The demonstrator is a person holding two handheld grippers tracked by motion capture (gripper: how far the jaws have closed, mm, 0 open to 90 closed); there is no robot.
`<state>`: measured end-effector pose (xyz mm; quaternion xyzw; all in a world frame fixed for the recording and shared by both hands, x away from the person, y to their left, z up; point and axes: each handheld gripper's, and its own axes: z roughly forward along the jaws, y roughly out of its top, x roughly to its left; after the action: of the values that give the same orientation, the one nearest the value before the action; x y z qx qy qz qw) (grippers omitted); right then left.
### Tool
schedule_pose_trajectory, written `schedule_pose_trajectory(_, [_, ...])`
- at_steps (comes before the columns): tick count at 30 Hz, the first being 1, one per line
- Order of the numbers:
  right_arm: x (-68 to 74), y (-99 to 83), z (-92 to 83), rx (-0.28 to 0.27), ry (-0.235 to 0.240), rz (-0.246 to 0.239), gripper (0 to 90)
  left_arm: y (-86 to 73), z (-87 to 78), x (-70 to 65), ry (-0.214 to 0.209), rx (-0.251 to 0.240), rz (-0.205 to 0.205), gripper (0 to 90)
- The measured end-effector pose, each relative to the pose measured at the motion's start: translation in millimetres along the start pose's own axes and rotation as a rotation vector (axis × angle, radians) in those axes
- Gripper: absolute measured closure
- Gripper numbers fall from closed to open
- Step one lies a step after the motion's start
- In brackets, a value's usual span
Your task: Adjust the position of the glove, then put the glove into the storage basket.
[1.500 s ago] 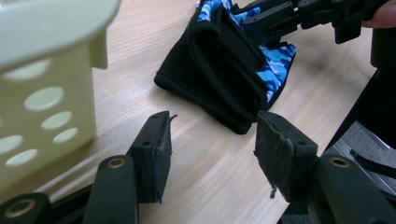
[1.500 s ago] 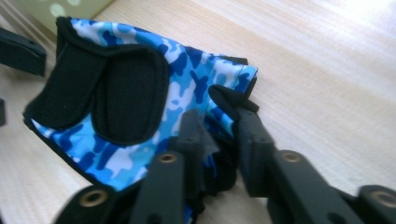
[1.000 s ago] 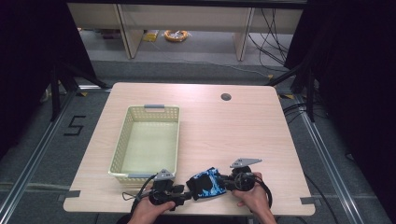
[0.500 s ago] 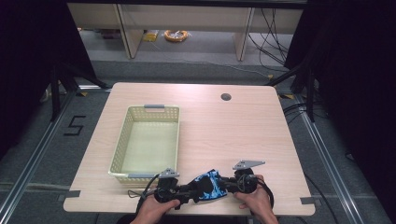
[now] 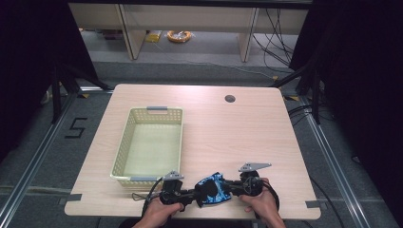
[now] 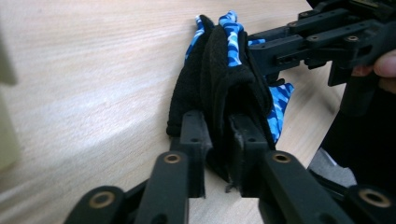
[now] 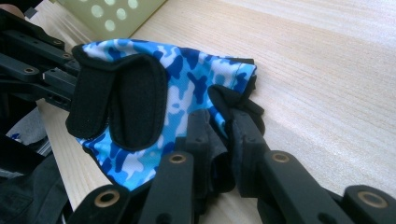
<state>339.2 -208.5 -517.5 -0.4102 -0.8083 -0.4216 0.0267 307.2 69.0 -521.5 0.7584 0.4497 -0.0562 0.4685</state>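
A: Holding the blue-and-white camouflage fabric glove with black trim (image 5: 215, 188) between both tongs, we log it at the near edge of the pale wooden worktop (image 5: 228, 133), just right of the pale yellow perforated plastic basket (image 5: 148, 142).

B: State of the tongs? We see the left tongs (image 6: 219, 140) closed onto a black fold at one end of the glove, jaws nearly together with cloth between them.

A: Agreed. The right tongs (image 7: 219, 135) are likewise pinched onto the black edge at the opposite end.

B: So the glove's long axis runs left to right, spanning tongs to tongs.

A: Yes. The basket lies to the left and farther back, so we judge the left hand (image 5: 159, 213) the nearer one for any carry that way.
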Motion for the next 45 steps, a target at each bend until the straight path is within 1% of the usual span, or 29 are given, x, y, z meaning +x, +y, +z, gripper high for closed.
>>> schedule_pose_trajectory(3, [1.8,0.2,-0.7,0.0,-0.002,-0.003,80.1,1.6,-1.0,-2.5,-0.002,-0.013,0.024,80.6])
schedule_pose_trajectory(6, [3.4,1.0,-1.7,-0.002,-0.009,-0.006,80.3,1.9,-1.3,-1.6,-0.001,-0.017,0.029,81.0])
schedule_pose_trajectory(7, [8.0,0.6,-2.6,-0.001,-0.009,0.032,80.4,1.9,-1.6,-1.2,-0.005,-0.014,0.03,81.3])
schedule_pose_trajectory(9, [6.8,1.0,-3.0,-0.02,-0.01,-0.01,80.5,2.7,-4.3,-2.8,-0.003,-0.025,0.051,81.7])
schedule_pose_trajectory(11, [9.9,2.4,-5.1,-0.017,-0.003,-0.003,80.6,3.1,-5.3,-3.9,-0.003,-0.032,0.049,82.0])
schedule_pose_trajectory(12, [13.2,3.3,-7.2,-0.02,-0.009,0.007,80.7,4.6,-9.1,-5.2,0.004,-0.04,0.069,82.1])
schedule_pose_trajectory(13, [13.2,3.3,-7.2,-0.02,-0.009,0.007,80.7,4.6,-9.1,-5.2,0.004,-0.04,0.069,82.2])
schedule_pose_trajectory(14, [12.9,4.0,-7.8,-0.033,-0.004,-0.012,80.7,5.7,-10.9,-5.6,-0.001,-0.046,0.074,82.2])
schedule_pose_trajectory(17, [21.6,6.2,-14.3,-0.055,0.002,-0.025,80.9,9.4,-16.8,-6.7,-0.01,-0.062,0.078,82.2])
schedule_pose_trajectory(18, [26.1,5.8,-16.8,-0.047,0.001,0.012,80.9,10.4,-18.5,-6.9,-0.006,-0.057,0.089,82.2])
schedule_pose_trajectory(19, [26.5,5.6,-17.0,-0.068,0.006,-0.003,81.0,10.9,-19.3,-7.2,-0.007,-0.068,0.094,82.2])
schedule_pose_trajectory(22, [28.6,5.8,-20.6,-0.074,0.003,-0.025,81.1,11.8,-22.6,-8.1,-0.016,-0.064,0.107,82.2])
schedule_pose_trajectory(23, [33.8,5.0,-22.3,-0.076,0.007,0.004,81.1,12.3,-24.9,-9.1,-0.013,-0.062,0.116,82.2])
schedule_pose_trajectory(25, [40.0,5.7,-29.0,-0.089,0.01,-0.02,81.2,13.9,-30.1,-11.8,-0.023,-0.076,0.121,82.2])
schedule_pose_trajectory(26, [44.9,5.6,-30.4,-0.091,0.015,0.004,81.2,13.9,-30.1,-11.8,-0.023,-0.076,0.121,82.2])
schedule_pose_trajectory(29, [51.6,6.3,-35.2,-0.11,0.003,-0.042,81.3,16.5,-36.5,-13.4,-0.03,-0.082,0.138,82.3])
schedule_pose_trajectory(30, [51.6,6.3,-35.2,-0.11,0.003,-0.042,81.3,17.1,-38.4,-14.3,-0.032,-0.088,0.138,82.3])
schedule_pose_trajectory(31, [54.3,7.4,-38.3,-0.121,0.002,-0.068,81.4,18.5,-42.0,-15.8,-0.044,-0.087,0.145,82.4])
schedule_pose_trajectory(32, [54.3,7.4,-38.3,-0.121,0.002,-0.068,81.4,18.5,-42.0,-15.8,-0.044,-0.087,0.145,82.4])
schedule_pose_trajectory(33, [56.9,7.6,-39.0,-0.125,0.014,-0.046,81.5,20.1,-45.0,-17.7,-0.046,-0.095,0.138,82.4])
schedule_pose_trajectory(34, [57.4,10.5,-42.2,-0.141,0.009,-0.082,81.5,23.2,-49.0,-19.3,-0.045,-0.097,0.148,82.5])
schedule_pose_trajectory(36, [59.9,11.0,-42.7,-0.145,0.021,-0.061,81.6,26.6,-53.0,-20.5,-0.049,-0.097,0.152,82.5])
schedule_pose_trajectory(37, [60.9,16.4,-45.2,-0.165,0.023,-0.097,81.6,31.6,-58.8,-21.4,-0.05,-0.099,0.149,82.7])
schedule_pose_trajectory(39, [62.4,18.0,-47.0,-0.166,0.018,-0.086,81.6,34.7,-62.0,-22.1,-0.051,-0.106,0.157,82.7])
schedule_pose_trajectory(40, [66.6,24.6,-49.3,-0.182,0.04,-0.088,81.7,41.0,-69.0,-23.3,-0.043,-0.117,0.153,82.7])
schedule_pose_trajectory(41, [66.6,24.6,-49.3,-0.182,0.04,-0.088,81.7,41.0,-69.0,-23.3,-0.043,-0.117,0.153,82.7])
schedule_pose_trajectory(43, [71.7,31.1,-51.3,-0.191,0.044,-0.088,81.7,48.4,-76.6,-23.1,-0.038,-0.128,0.174,82.7])
schedule_pose_trajectory(44, [73.4,39.8,-52.4,-0.201,0.043,-0.121,81.7,51.4,-79.5,-22.7,-0.036,-0.132,0.174,82.7])
schedule_pose_trajectory(45, [73.4,39.8,-52.4,-0.201,0.043,-0.121,81.7,53.7,-81.5,-22.1,-0.037,-0.134,0.174,82.7])
